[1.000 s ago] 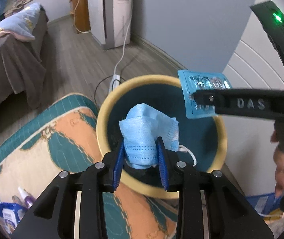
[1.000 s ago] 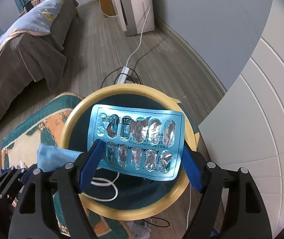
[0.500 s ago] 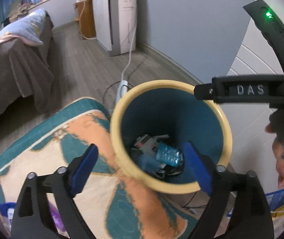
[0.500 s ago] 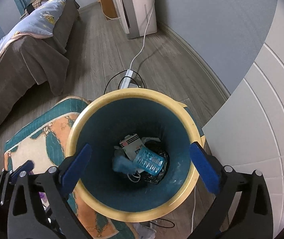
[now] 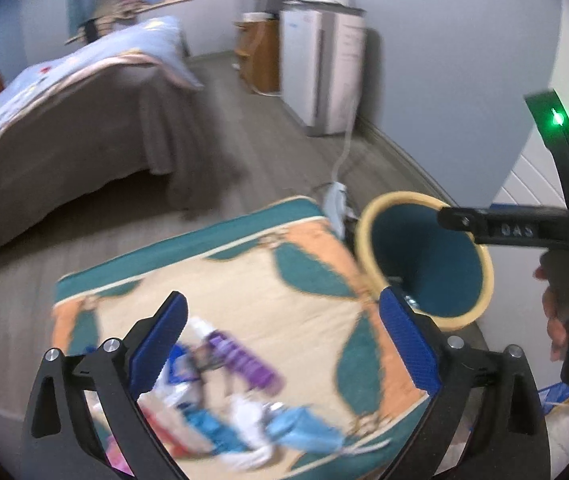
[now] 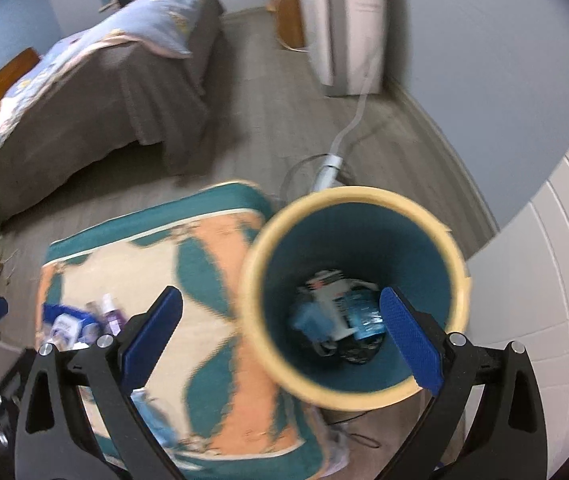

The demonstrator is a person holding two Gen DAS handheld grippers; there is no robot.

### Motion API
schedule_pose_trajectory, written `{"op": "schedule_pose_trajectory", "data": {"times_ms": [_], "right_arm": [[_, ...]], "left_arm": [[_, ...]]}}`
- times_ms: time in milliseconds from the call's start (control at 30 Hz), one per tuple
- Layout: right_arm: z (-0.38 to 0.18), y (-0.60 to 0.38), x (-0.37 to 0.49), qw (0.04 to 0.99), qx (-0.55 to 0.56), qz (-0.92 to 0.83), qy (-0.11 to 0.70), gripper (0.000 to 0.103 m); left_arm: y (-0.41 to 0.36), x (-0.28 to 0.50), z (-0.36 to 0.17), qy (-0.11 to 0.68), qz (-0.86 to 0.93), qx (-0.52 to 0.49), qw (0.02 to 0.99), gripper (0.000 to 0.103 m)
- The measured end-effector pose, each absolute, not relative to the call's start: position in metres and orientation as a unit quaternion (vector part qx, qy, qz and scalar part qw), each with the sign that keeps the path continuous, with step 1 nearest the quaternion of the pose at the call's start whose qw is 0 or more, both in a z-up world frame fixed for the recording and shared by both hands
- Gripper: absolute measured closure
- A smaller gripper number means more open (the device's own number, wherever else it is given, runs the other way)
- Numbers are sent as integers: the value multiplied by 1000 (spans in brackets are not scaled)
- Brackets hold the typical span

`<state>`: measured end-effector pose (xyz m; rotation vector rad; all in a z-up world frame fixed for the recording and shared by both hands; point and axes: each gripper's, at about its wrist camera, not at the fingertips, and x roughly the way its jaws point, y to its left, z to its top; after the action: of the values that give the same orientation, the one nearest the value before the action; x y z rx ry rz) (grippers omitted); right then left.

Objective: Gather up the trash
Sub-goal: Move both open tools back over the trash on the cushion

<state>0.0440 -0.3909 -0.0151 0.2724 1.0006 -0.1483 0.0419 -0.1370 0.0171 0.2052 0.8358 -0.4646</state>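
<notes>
We see the yellow-rimmed bin (image 6: 354, 296) standing on the floor at the corner of the patterned rug (image 5: 244, 292). Inside it lie a blue face mask (image 6: 312, 320), a blister pack (image 6: 366, 316) and a white item we cannot identify through the blur. More trash (image 5: 244, 408) lies on the rug's near end, including a purple tube (image 5: 246, 362).

The left claw (image 5: 284, 344) has just been opening; its jaws stand wide and empty above that trash. The right claw (image 6: 280, 344) also stands fully wide, empty, straddling the bin's near rim. A hand (image 5: 564, 304) holds its grip. Bed (image 5: 64, 128) behind.
</notes>
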Motion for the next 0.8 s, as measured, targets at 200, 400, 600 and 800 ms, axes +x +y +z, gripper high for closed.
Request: {"op": "schedule_pose_trajectory", "data": {"times_ms": [200,400,600,800], "right_arm": [[1,-323,41,875,106,-28,472,6],[2,-263,40,876,60,-1,478,6],[-3,-227,41,873,45,15,486,6],[-25,-201,52,862,46,29,505,6]], "left_arm": [[-62,27,35,397,-168,84,898,7],[-1,16,37,398,-119,68,907,7],[44,17,25,404,-77,37,911,7],[78,25,6,424,-47,18,904,7]]}}
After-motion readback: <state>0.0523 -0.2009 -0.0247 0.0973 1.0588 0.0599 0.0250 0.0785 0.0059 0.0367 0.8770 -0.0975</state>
